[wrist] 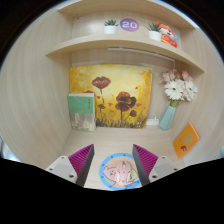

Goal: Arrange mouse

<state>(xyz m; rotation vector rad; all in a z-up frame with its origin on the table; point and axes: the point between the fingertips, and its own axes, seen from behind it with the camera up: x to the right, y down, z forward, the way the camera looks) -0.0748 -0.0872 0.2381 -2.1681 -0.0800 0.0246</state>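
While the claw (107, 163) stood wide, with nothing between its fingers, its two magenta pads (82, 159) showed a ribbed texture on their inner faces. Between the fingers and just ahead of them lay a round disc (120, 170) on the pale wooden tabletop (178, 170), blue at the rim and pinkish in the middle, with a printed picture too small to make out. No mouse could be picked out in this view.

Beyond the disc, a painting (110, 97) of dark red poppies on a yellow ground leaned against the back wall of the light wood alcove. Just beside it on one side stood a pale green card (81, 110); any writing on it was unreadable. On the other side stood a blue-green vase (168, 117) of white and pink flowers (178, 86), and near it an orange card (186, 139), tilted, with small marks that could not be read.

On the upper shelf (100, 40) sat two small potted plants (110, 25), a round purple sign (129, 24) bearing pale characters, possibly "20", and an orange-and-white toy (168, 37).
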